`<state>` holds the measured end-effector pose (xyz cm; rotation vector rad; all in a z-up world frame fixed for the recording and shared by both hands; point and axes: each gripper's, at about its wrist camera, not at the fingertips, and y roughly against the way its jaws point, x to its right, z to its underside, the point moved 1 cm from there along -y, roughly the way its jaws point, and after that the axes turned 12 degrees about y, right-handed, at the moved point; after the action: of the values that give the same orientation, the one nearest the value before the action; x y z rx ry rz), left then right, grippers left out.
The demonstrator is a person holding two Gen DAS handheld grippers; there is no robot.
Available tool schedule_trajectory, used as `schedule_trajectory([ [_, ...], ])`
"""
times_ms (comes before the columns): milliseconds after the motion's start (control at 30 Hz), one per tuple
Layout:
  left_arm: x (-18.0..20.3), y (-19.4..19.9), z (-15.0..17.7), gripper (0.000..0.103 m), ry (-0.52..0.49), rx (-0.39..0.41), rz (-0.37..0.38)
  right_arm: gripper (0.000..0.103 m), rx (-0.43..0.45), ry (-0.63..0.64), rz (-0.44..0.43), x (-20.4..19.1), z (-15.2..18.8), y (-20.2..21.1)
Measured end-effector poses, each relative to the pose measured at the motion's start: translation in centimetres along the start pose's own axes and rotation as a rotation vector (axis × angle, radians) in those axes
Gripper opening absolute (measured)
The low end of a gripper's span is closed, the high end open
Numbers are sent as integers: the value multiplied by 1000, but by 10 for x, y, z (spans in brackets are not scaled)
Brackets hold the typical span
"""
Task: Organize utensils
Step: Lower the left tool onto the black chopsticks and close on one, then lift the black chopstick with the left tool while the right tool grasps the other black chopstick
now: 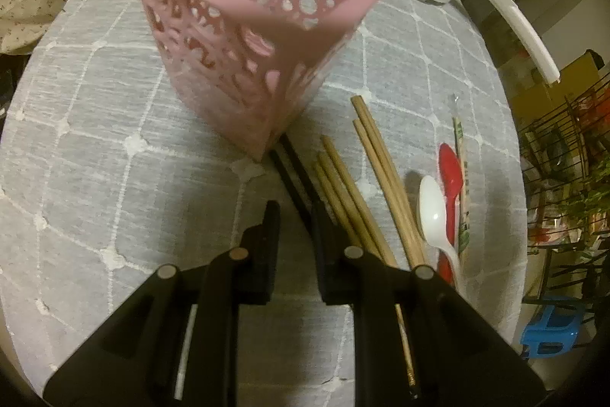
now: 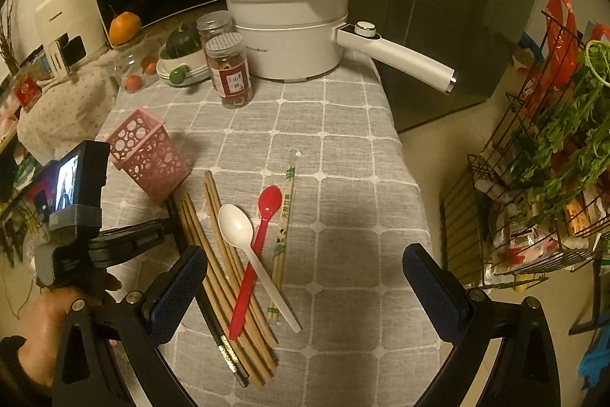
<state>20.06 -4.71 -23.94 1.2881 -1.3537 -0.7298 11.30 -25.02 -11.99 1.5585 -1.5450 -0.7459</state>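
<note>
A pink perforated utensil holder (image 1: 248, 37) (image 2: 146, 155) stands empty on the grey checked tablecloth (image 2: 343, 185). To its right lie black chopsticks (image 1: 289, 170) (image 2: 225, 342), several wooden chopsticks (image 1: 377, 174) (image 2: 225, 254), a white spoon (image 1: 432, 212) (image 2: 236, 226), a red spoon (image 1: 450, 170) (image 2: 268, 203) and wrapped chopsticks (image 1: 461, 185) (image 2: 284, 216). My left gripper (image 1: 295, 216) (image 2: 167, 226) is open and empty, low over the table just in front of the holder, by the black chopsticks. My right gripper (image 2: 305, 266) is wide open and empty above the utensils.
At the table's far end stand a white electric pot (image 2: 289, 33) with a long handle (image 2: 400, 58), spice jars (image 2: 228, 71), a bowl with produce (image 2: 179, 63) and oranges. A wire rack with greens (image 2: 553, 159) stands to the right, beyond the table edge.
</note>
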Motion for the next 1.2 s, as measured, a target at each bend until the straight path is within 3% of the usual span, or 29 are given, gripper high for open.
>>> schedule_trajectory([
  [200,-1,1,2,19,2,-1,-19,103,4,5,4,0,0,2],
  [400,12,-9,0,19,72,-1,-71,103,-3,2,7,0,0,0],
  [700,9,-6,15,12,-46,-6,-83,103,-3,-5,-4,2,0,-1],
  [767,3,-5,17,11,-83,-30,-82,103,-1,-6,-48,-1,-2,-2],
  [900,-19,6,17,4,-100,-66,-70,102,-26,-22,-227,-12,-6,-18],
  [1000,-33,21,20,4,-137,-50,-56,83,-33,-14,-320,-27,-10,-32],
  [1067,-38,33,23,2,-168,-26,-28,48,-45,4,-408,-40,-11,-45],
  [1133,-43,40,25,0,-175,-25,7,34,-55,47,-490,-58,-10,-56],
  [1200,-45,48,26,0,-176,-27,55,28,-53,130,-489,-80,-11,-65],
])
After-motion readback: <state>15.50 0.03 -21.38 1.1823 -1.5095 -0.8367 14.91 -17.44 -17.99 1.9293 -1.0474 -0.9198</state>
